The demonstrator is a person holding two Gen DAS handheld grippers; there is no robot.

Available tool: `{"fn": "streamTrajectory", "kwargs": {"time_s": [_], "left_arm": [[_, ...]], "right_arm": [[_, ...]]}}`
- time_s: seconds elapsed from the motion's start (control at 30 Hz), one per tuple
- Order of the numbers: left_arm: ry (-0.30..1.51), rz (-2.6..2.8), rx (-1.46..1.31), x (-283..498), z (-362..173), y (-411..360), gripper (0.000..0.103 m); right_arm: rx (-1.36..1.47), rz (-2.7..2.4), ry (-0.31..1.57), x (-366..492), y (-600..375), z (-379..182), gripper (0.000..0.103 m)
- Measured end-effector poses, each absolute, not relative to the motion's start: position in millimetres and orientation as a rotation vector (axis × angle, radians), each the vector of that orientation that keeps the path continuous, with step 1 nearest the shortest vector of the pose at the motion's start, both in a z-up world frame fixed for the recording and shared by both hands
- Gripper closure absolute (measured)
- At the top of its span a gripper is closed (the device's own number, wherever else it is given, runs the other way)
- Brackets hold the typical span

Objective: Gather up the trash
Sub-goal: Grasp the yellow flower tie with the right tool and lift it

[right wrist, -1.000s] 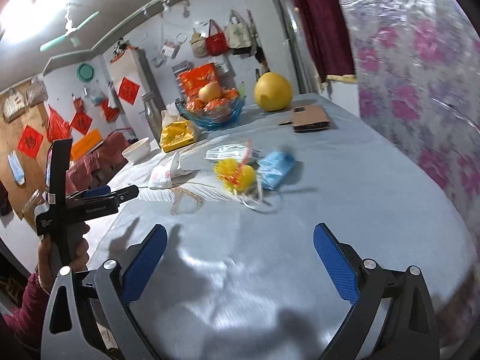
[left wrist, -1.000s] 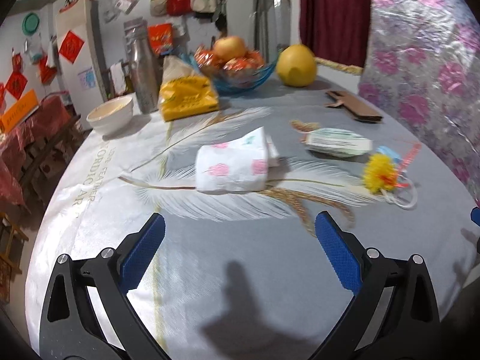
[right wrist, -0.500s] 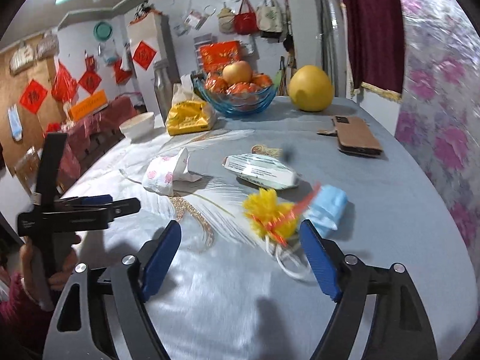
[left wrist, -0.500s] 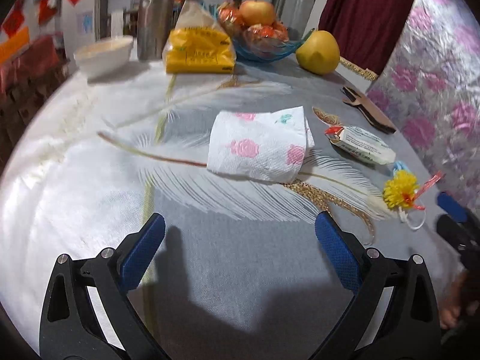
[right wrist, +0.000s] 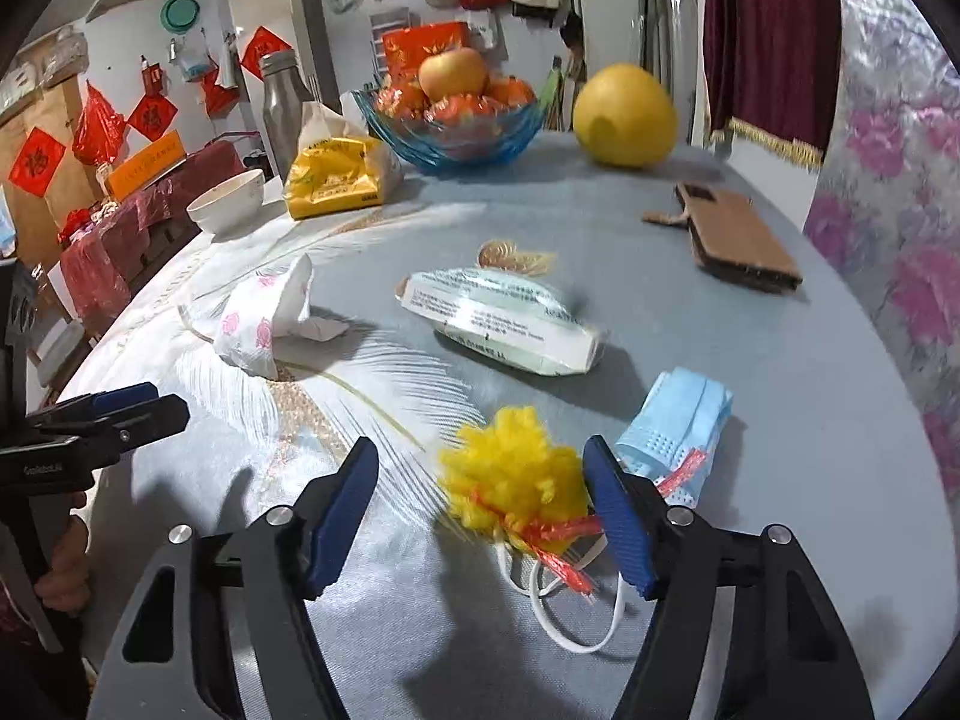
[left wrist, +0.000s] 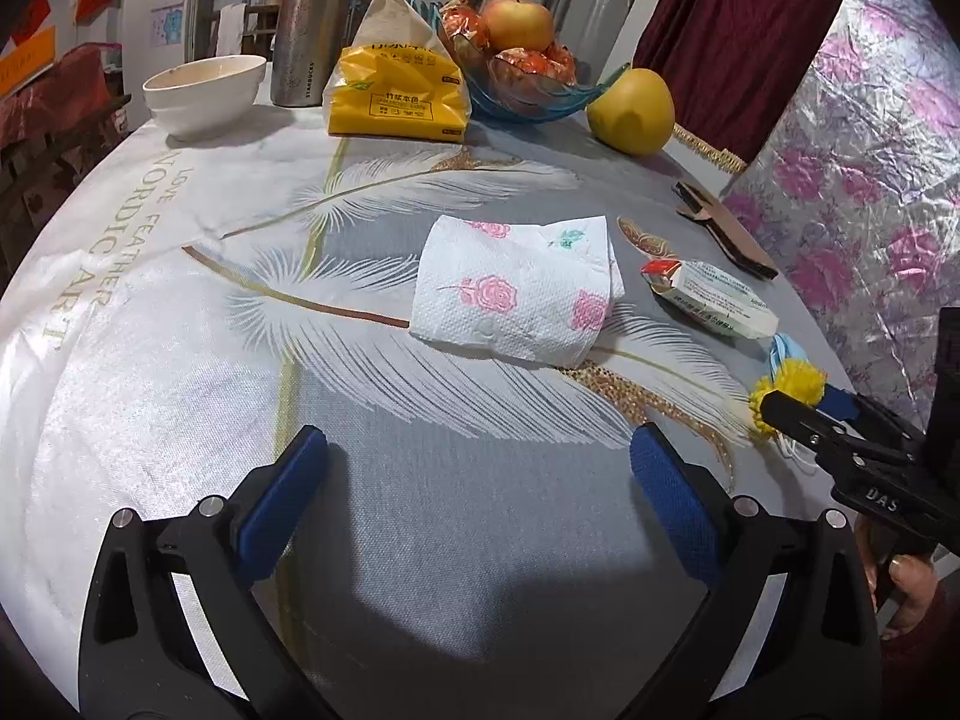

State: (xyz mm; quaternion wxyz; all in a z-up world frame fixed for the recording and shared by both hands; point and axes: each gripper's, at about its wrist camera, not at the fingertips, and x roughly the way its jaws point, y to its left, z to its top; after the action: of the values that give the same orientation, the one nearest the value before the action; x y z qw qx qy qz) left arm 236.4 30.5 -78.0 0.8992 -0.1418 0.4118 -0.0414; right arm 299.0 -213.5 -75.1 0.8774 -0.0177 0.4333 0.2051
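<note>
Grey-and-white cloth with a printed feather covers the desk (left wrist: 180,312), and along its left edge the gold lettering reads "LOVE NORDIC FEATHER ART". Over the last second both tools have come down and forward over it. The left tool (left wrist: 477,468) is spread wide and empty, and the flowered paper napkin (left wrist: 516,294), which was far up the cloth a second ago, now lies just ahead of its fingers; I judge it the left side's likely pick. Behind it, the yellow tissue pack (left wrist: 396,99) carries Chinese print, "竹浆本色" as far as I can read it. The steel bottle (left wrist: 309,18) is marked "STARBUCKS" near its base.

The right tool (right wrist: 480,507) has closed in most: a second ago the trash sat well ahead of it, and now the yellow pompom (right wrist: 510,474) with its red ribbon sits between the spread fingers, the right finger close beside it, nothing pinched yet. That puts the first pickup one squeeze away, in my judgement. The blue face mask (right wrist: 684,420) lies just right of that finger, its white loops trailing under the tool. The white wrapper (right wrist: 498,318) beyond bears small print too fine to read. Seen from the left camera, the right tool's body reads "DAS".
</note>
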Motion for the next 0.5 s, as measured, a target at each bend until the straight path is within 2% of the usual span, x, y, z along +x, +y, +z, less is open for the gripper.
{"fn": "streamTrajectory", "kwargs": {"time_s": [0.07,0.13,0.5], "left_arm": [[0.849,-0.088,-0.3,236,-78,31,0.007],[0.844,-0.092,-0.313,235,-78,33,0.007],[0.841,-0.093,-0.32,234,-78,33,0.007]], "right_arm": [[-0.019,0.434,0.922,301,-215,-78,0.058],[-0.002,0.453,0.934,303,-216,-80,0.07],[-0.105,0.62,0.894,253,-189,-76,0.071]]}}
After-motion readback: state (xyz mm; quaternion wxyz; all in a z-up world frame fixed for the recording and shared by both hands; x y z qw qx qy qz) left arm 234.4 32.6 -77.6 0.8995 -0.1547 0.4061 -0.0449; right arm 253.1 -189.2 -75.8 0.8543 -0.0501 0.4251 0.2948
